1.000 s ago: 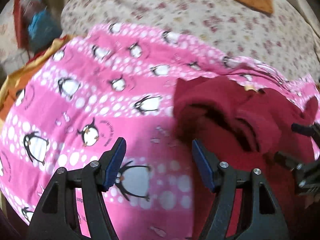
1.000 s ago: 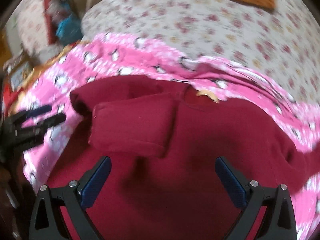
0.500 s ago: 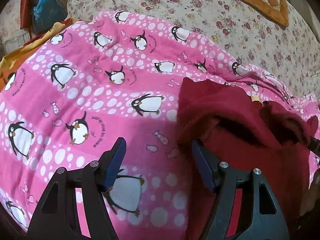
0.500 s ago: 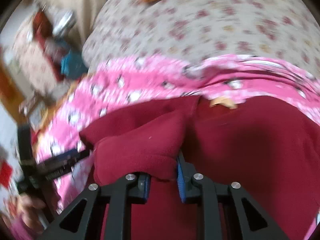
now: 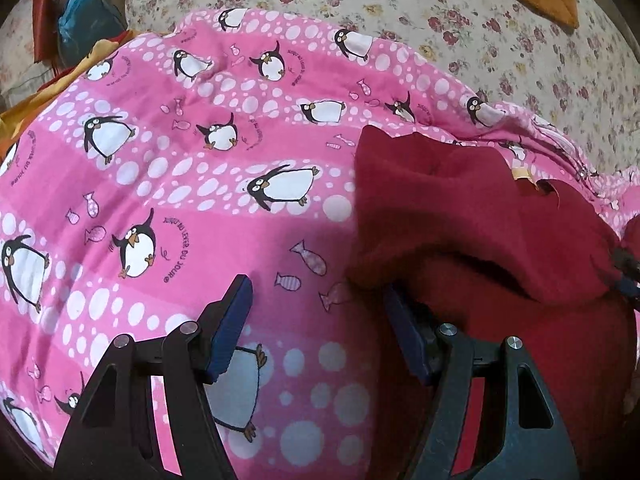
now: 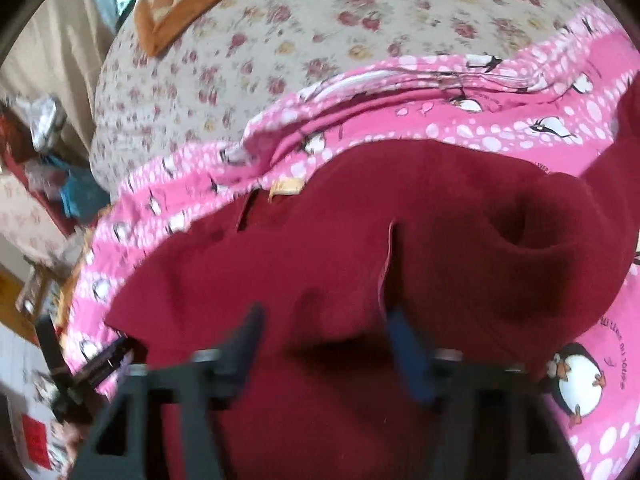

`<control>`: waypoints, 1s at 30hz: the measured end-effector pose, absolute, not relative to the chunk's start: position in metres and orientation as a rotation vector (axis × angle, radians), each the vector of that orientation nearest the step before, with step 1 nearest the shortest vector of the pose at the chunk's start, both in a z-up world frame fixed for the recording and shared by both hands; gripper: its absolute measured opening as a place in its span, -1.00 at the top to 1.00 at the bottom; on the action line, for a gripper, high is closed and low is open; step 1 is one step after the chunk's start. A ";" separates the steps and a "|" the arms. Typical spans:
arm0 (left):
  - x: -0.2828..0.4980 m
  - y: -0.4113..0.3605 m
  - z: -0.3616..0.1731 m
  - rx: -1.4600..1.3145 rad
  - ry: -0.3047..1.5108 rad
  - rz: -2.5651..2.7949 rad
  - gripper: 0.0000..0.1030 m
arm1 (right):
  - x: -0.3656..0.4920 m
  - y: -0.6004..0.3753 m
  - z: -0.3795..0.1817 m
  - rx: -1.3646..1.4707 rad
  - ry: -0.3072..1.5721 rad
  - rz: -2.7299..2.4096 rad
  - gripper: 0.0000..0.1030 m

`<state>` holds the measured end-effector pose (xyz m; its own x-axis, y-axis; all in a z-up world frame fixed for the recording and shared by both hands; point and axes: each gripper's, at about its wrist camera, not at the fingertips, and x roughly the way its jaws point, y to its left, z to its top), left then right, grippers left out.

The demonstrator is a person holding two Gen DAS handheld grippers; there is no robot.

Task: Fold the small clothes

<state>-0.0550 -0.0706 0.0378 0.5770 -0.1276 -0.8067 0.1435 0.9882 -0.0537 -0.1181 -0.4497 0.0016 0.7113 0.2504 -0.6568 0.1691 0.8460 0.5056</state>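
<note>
Maroon garment (image 5: 460,216) (partly folded) right of spread left gripper (image 5: 320,320), beneath spread right gripper (image 6: 324,340).

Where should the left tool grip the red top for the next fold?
Probably the folded left edge of the top, coming from the left over the blanket. That edge stands raised just ahead of the open left tool, so one finger could slide under.
</note>
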 end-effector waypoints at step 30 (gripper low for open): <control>-0.058 -0.081 0.091 -0.018 0.842 -0.156 -0.38 | -0.093 -0.407 0.062 0.263 0.758 0.202 0.11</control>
